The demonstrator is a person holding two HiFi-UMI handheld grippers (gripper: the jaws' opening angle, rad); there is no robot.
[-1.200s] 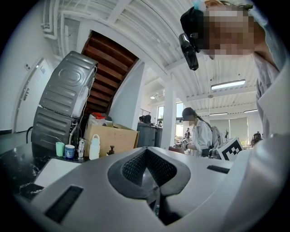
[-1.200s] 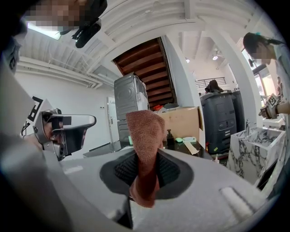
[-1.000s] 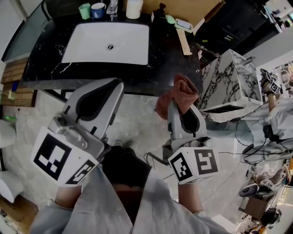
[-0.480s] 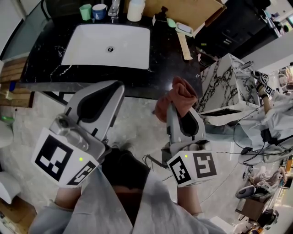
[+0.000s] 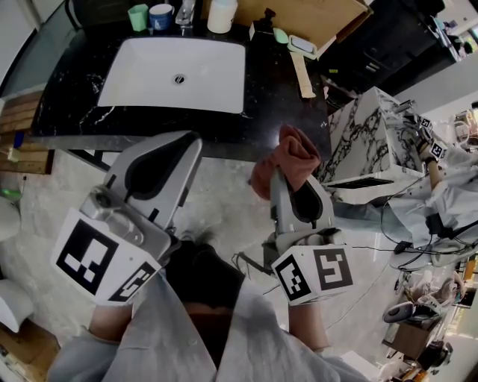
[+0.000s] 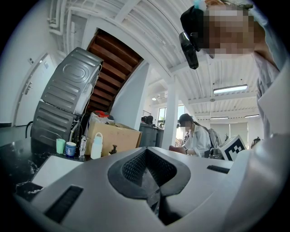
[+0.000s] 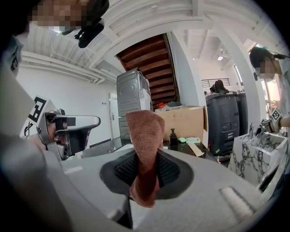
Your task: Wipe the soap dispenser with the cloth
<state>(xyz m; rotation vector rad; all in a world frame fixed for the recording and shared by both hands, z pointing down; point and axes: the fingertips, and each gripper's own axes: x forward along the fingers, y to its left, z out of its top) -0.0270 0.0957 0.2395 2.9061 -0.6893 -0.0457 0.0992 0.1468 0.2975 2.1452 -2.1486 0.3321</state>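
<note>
The soap dispenser, a small dark pump bottle, stands on the black counter behind the sink's right corner. It also shows far off as the dispenser in the right gripper view and as the dispenser in the left gripper view. My right gripper is shut on a reddish-brown cloth that sticks up beyond its jaws, well short of the counter's front edge. The cloth fills the middle of the right gripper view. My left gripper is shut and holds nothing, also in front of the counter.
A white sink is set in the counter, with a green cup, a blue cup and a white bottle behind it. A cardboard box sits at the back right. A marble-patterned cabinet stands to the right.
Both grippers keep almost the same pose. The head view has drifted slightly, and the cloth stays pinched in the right gripper.
</note>
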